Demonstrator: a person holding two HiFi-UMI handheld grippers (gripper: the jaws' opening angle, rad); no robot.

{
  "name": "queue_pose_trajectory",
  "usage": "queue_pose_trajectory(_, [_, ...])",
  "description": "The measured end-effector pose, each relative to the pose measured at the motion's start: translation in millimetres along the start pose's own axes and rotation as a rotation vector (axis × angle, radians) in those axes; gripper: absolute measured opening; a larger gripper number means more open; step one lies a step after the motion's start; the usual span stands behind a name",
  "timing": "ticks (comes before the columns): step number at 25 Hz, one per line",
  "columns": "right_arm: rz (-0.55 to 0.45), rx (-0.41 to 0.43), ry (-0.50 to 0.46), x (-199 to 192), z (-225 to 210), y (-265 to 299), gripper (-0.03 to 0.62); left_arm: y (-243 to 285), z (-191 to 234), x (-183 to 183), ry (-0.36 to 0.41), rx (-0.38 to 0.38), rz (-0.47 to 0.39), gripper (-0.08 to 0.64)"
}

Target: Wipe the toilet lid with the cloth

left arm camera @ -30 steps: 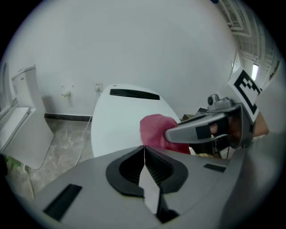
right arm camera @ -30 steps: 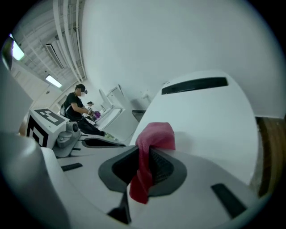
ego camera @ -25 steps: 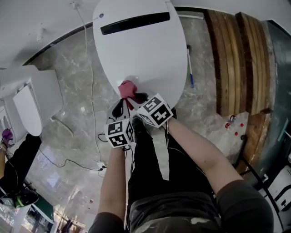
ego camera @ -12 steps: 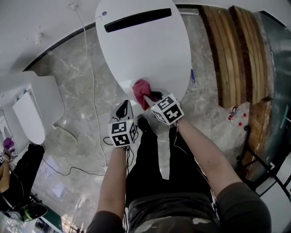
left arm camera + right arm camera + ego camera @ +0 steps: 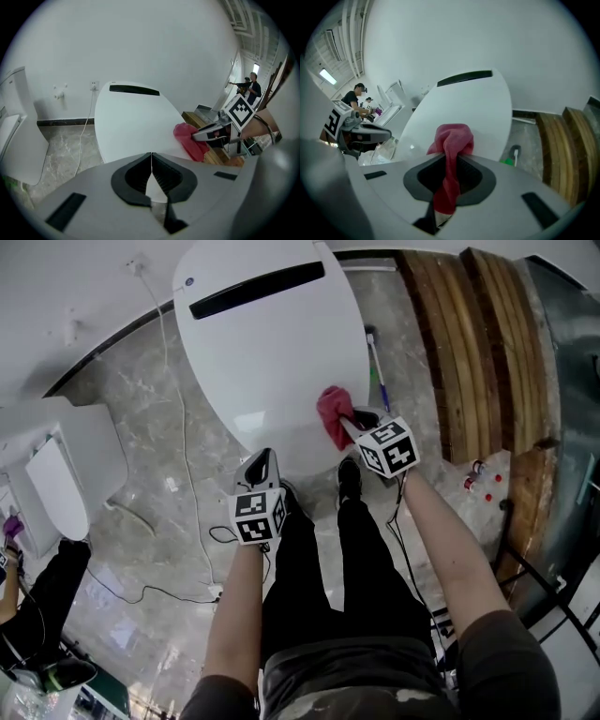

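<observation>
Nearest in the head view, black trousers (image 5: 314, 587) and two bare forearms are seen, with a dark shoe (image 5: 349, 479) planted on the grey marble floor (image 5: 141, 427) just before the toilet.

The left gripper (image 5: 262, 463) is held at the front rim of the toilet lid (image 5: 272, 352). In its own view the jaws are seen pressed together with nothing between them. Whether the rim is touched cannot be told. Its marker cube (image 5: 258, 517) is turned upward.

The right gripper (image 5: 352, 418) is held further out, at the lid's right edge. A red cloth (image 5: 332, 413) is pinched between its jaws. In the right gripper view one strip of the cloth is seen drawn back through the jaws, while the bunched remainder is laid against the white lid near that edge.

Across the lid's far end a black slot (image 5: 258, 291) is set.

On the floor just right of the lid a long-handled tool (image 5: 378, 367) is laid, and beyond it wooden slats (image 5: 478, 352) are stacked. A white cable (image 5: 178, 399) is trailed along the floor on the left, where a second toilet (image 5: 61, 465) is placed well apart.
</observation>
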State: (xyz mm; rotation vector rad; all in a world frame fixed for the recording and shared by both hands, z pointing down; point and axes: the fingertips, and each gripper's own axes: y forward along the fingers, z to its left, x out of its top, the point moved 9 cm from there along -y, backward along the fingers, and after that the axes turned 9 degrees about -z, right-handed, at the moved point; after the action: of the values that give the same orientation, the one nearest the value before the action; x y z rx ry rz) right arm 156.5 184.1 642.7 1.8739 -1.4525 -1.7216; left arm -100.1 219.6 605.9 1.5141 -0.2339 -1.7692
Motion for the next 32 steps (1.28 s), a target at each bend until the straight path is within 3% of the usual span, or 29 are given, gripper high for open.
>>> queue_pose_trajectory(6, [-0.022,-0.045,0.026,10,-60,-17,0.043,23,-33,9,-0.006,0.018,-0.012,0.009])
queue_pose_trajectory(15, [-0.071,-0.045,0.062,18,-92,-58,0.043,38,-82,43,-0.002,0.025,-0.056,0.009])
queue_pose_trajectory(22, [-0.165,-0.057,0.135,33,-75,-124,0.043,0,-111,90,-0.011,0.004,-0.144,0.009])
queue_pose_trajectory(32, [-0.354,-0.03,0.158,59,12,-199,0.043,-78,-138,104,0.022,-0.094,-0.206,0.009])
